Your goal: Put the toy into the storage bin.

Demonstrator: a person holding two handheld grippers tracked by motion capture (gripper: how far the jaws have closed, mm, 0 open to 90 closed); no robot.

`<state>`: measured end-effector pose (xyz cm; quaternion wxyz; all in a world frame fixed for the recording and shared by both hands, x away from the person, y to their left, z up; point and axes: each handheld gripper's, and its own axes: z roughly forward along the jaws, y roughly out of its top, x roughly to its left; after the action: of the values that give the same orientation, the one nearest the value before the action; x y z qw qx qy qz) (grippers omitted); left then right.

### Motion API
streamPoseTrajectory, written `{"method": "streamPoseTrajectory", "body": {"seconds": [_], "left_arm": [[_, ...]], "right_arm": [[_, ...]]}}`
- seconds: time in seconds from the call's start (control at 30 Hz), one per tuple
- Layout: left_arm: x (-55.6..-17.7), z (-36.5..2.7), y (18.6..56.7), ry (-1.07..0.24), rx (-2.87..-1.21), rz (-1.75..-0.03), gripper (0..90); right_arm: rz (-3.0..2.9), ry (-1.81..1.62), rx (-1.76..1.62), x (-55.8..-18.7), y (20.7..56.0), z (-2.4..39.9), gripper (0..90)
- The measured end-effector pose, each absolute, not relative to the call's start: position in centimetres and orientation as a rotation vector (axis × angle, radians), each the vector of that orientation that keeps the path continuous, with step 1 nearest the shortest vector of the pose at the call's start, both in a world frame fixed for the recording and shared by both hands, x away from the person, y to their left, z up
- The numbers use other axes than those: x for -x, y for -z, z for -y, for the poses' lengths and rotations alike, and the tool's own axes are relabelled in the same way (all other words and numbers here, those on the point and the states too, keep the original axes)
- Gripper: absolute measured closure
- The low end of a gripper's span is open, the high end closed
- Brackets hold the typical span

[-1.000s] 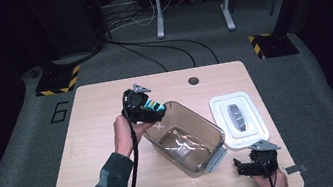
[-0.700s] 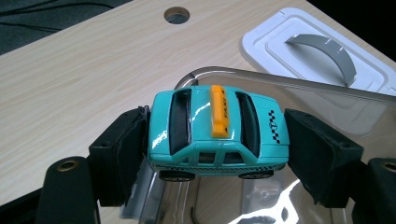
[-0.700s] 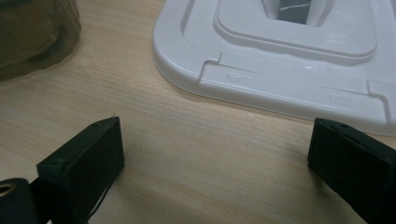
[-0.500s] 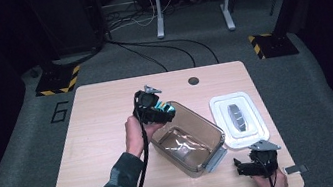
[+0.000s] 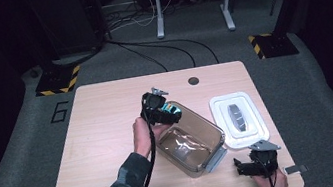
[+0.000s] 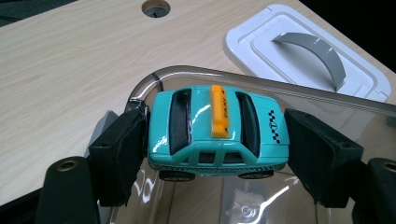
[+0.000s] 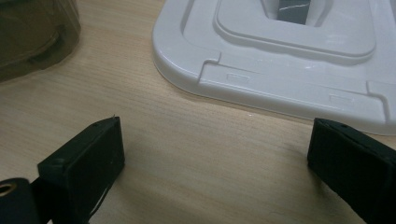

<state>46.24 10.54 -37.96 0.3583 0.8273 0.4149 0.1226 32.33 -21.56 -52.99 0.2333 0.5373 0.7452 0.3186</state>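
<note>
The left tool [image 5: 171,112] has moved over the clear box [image 5: 192,142], pinching the blue toy taxi [image 6: 218,133] above its corner. Its own view shows the taxi's yellow sign. The right tool [image 7: 212,163] rests wide open, holding nothing, beside the white lid [image 7: 289,70].

Dim room, grey carpet [image 5: 21,147], cables [image 5: 157,49]

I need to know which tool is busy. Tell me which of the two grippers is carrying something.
The left gripper: its fingers clamp a teal toy taxi above the clear container. The right gripper is open over bare table.
</note>
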Motion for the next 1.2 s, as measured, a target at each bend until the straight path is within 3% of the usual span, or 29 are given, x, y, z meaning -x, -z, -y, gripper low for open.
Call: {"method": "streamPoseTrajectory", "body": {"seconds": [1.2], "left_arm": [[-47.7, -8.4, 39.8, -0.274, -2.274, -1.093, 24.3]], "right_arm": [[-2.044, -0.876, -1.475, -32.3, 53.0, 21.5, 3.5]]}}
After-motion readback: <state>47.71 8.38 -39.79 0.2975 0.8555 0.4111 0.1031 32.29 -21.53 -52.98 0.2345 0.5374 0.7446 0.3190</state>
